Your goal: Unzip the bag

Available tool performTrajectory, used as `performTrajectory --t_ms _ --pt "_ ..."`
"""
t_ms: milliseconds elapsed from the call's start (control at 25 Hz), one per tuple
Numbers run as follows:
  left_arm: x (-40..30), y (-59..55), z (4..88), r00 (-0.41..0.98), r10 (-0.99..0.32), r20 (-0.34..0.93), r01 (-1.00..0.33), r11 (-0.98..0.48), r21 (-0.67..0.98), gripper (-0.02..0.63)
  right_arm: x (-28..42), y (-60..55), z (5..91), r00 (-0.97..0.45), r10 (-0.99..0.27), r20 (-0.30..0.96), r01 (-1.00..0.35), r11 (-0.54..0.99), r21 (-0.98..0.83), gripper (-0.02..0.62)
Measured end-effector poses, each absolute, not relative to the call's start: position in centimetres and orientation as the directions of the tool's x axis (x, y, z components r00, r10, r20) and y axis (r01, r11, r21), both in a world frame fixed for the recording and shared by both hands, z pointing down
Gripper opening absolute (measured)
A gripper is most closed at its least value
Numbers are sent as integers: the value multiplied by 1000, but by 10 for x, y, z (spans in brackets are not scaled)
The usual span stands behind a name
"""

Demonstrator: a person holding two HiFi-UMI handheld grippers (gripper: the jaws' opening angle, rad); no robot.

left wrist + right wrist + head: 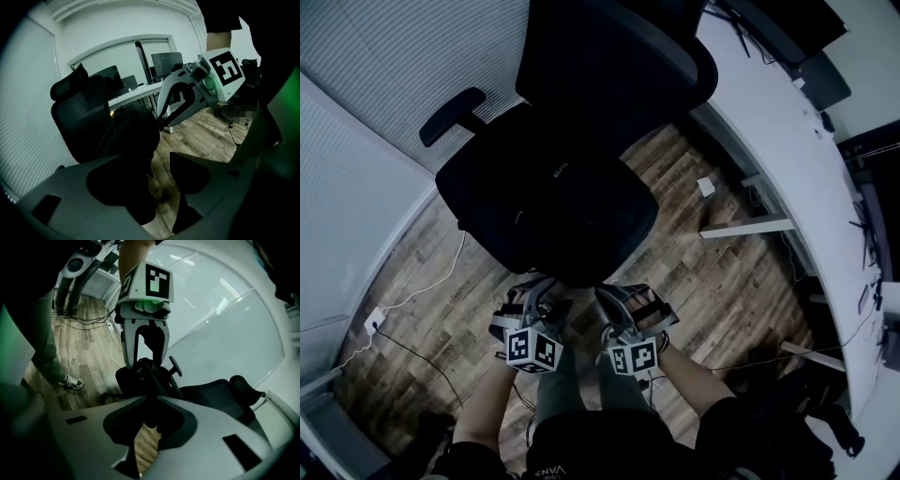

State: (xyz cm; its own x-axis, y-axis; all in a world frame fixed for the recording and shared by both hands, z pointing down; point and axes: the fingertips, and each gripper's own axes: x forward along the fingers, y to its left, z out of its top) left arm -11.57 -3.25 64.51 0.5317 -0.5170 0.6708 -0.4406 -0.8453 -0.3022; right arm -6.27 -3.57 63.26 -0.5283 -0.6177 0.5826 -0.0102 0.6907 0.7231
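A black bag (pixel 562 206) lies on the seat of a black office chair (pixel 609 66). Both grippers meet at the seat's front edge. My left gripper (pixel 539 292) (pixel 161 173) has its jaws apart; bag fabric (pixel 131 131) lies against the left finger, and floor shows between it and the right finger. My right gripper (pixel 623 298) (pixel 151 399) has its jaws drawn nearly together on a dark part of the bag (pixel 145 376); which part, I cannot tell. Each gripper shows in the other's view: the right one (pixel 161 124), the left one (pixel 140 364).
A long white desk (pixel 787 141) runs down the right side, its leg (pixel 750 225) on the wood floor. A white cable and socket (pixel 375 321) lie at the left by the glass wall. The chair's armrest (pixel 450 114) sticks out left. A person's shoe (pixel 70 382) stands nearby.
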Motion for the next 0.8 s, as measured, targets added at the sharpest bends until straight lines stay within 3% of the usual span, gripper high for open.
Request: performTrajectory --t_ms 360,800 --pt "-99 -40 640 516 -568 641 -401 -822 -405 273 -61 -44 628 -605 -515 608 -391 856 337 58" --pt "-84 -54 650 470 -599 648 -338 -801 -495 271 -61 -48 621 -678 -423 602 -487 871 64 54"
